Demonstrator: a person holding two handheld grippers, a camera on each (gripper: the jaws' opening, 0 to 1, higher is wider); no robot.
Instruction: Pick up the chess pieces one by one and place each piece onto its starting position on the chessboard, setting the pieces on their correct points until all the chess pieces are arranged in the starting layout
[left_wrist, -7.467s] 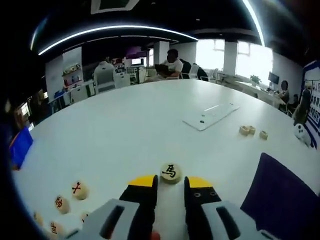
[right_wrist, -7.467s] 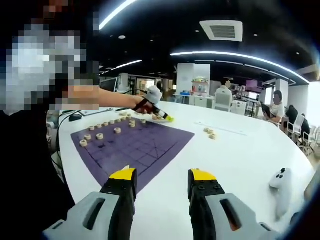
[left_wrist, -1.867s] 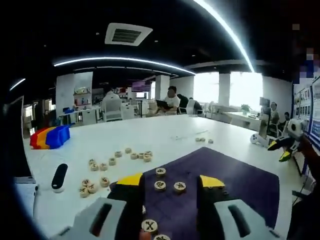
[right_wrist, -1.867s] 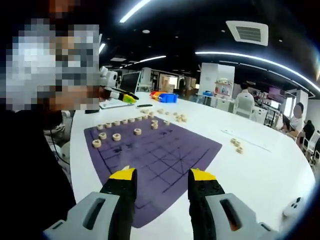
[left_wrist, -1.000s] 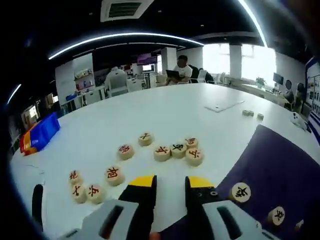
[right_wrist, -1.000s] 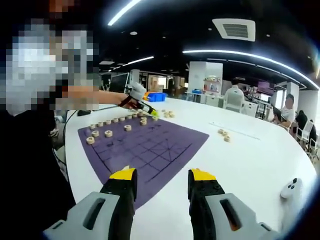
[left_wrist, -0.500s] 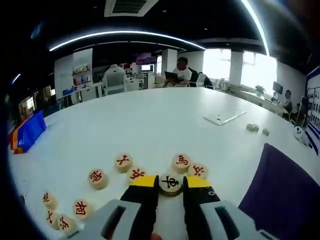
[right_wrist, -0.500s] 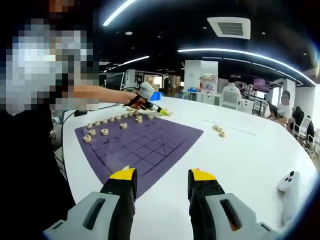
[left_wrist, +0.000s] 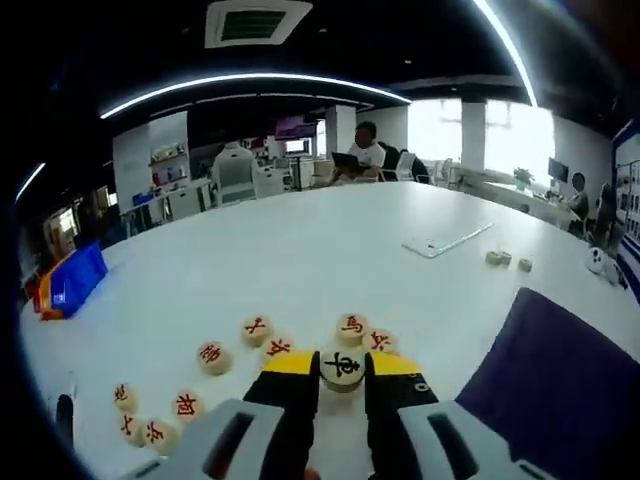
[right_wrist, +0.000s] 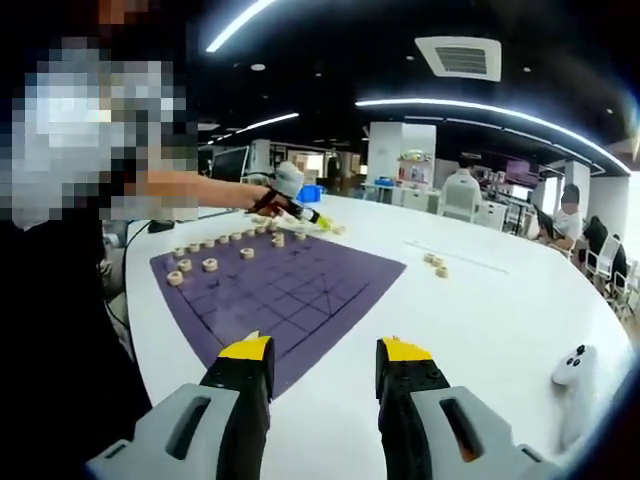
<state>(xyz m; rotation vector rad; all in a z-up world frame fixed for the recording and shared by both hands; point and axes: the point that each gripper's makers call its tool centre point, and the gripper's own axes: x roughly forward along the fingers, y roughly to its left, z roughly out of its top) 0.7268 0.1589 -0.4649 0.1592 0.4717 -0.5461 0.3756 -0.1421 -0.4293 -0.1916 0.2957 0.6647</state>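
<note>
- Step in hand, by judgement: lifting one loose piece (left_wrist: 341, 368) off the white table (left_wrist: 330, 240) for carrying to the purple board (left_wrist: 560, 370).
- Left gripper (left_wrist: 341, 366) closed around that piece, yellow tips against its two sides; black character facing up, piece sitting level between the jaws.
- Whether already clear of the table or resting on it: cannot tell.
- Best lifted straight up first, since three red-marked pieces (left_wrist: 350, 327) crowd just beyond it, touching or nearly so; a sideways drag would likely scatter them.
- Grip better kept square on the rim, to stop the disc rolling or tipping on the way.
- More red-marked pieces (left_wrist: 212, 356) lying on the side of the held piece away from the board, farther ones (left_wrist: 152, 432) toward the table's near edge.
- Board just beside the held piece on the other side, a short carry.
- Right gripper (right_wrist: 320, 362) wide open, holding nothing, hovering above the table at the board's (right_wrist: 290, 285) near corner.
- Row of placed pieces (right_wrist: 208, 265) along the board's far edge, with the left gripper (right_wrist: 310, 219) at the far corner.
</note>
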